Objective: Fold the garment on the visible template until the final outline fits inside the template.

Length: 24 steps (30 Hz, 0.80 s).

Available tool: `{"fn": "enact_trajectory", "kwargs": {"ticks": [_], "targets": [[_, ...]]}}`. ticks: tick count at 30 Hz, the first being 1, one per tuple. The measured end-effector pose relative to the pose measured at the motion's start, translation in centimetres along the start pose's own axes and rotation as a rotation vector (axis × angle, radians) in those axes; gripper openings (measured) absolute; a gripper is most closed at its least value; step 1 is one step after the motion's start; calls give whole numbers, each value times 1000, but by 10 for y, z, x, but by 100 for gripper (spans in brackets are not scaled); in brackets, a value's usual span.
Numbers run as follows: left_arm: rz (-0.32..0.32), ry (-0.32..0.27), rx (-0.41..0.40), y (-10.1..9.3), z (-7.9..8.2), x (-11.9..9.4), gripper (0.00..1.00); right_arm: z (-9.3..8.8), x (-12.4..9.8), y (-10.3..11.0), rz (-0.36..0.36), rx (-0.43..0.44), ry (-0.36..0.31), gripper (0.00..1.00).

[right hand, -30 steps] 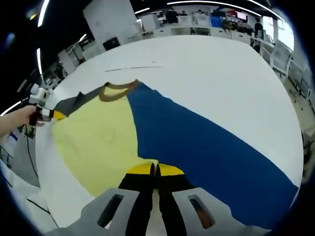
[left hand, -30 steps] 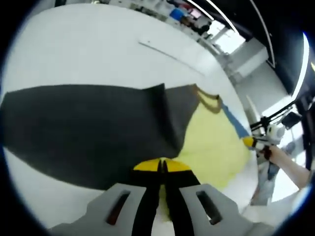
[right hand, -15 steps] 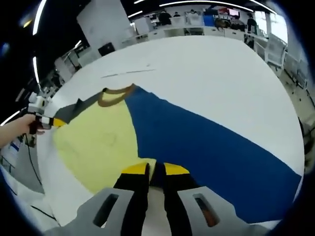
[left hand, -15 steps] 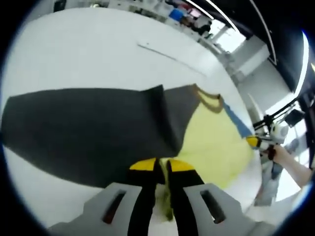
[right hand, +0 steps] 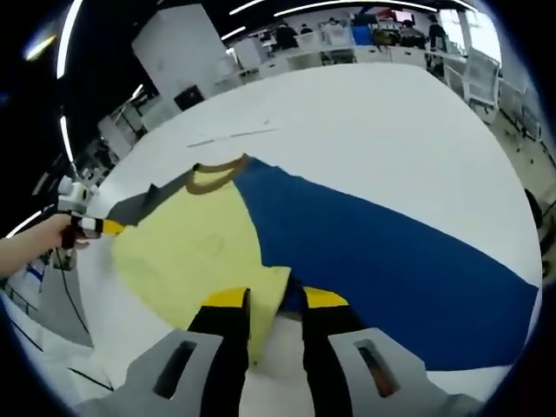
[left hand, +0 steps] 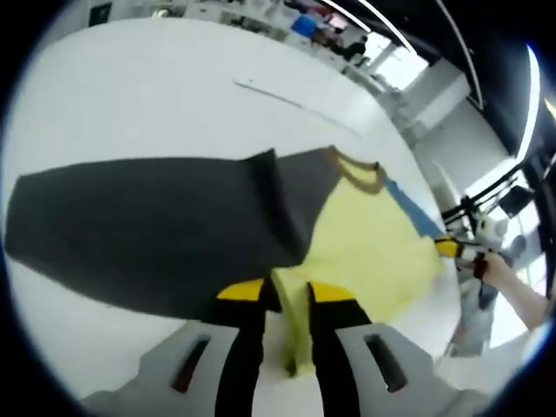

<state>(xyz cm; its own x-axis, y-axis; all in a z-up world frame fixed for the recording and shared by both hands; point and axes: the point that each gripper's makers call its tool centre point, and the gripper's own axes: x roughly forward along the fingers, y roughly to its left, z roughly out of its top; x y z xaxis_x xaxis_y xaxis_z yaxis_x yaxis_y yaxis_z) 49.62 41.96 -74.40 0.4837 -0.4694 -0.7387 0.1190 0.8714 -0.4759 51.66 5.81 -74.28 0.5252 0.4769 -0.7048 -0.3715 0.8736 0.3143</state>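
- On the white table [left hand: 156,95] lies your garment [left hand: 365,252], spread flat: yellow body, dark grey sleeve [left hand: 148,230] to one side, blue sleeve [right hand: 382,261] to the other, brown collar [right hand: 217,169] at the far end.
- Your left gripper [left hand: 287,300] has its jaws parted, with the yellow hem running loose between them; nothing is pinched.
- Your right gripper [right hand: 274,304] is likewise spread apart, the hem's edge lying in the gap where yellow meets blue.
- From the right gripper view, your left hand [right hand: 35,243] shows at the table's edge beside the grey sleeve.
- From the left gripper view, your right hand [left hand: 504,278] shows past the blue sleeve.
- A thin line [left hand: 295,102] marks the table beyond the collar.
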Motion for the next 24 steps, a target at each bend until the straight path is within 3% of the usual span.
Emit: {"fn": "enact_trajectory", "kwargs": {"ticks": [12, 24], "targets": [[-16, -17, 30, -8, -8, -21, 26, -3, -21, 15, 17, 3, -26, 45], [-23, -33, 58, -16, -21, -41, 38, -14, -36, 29, 28, 10, -29, 56]]}}
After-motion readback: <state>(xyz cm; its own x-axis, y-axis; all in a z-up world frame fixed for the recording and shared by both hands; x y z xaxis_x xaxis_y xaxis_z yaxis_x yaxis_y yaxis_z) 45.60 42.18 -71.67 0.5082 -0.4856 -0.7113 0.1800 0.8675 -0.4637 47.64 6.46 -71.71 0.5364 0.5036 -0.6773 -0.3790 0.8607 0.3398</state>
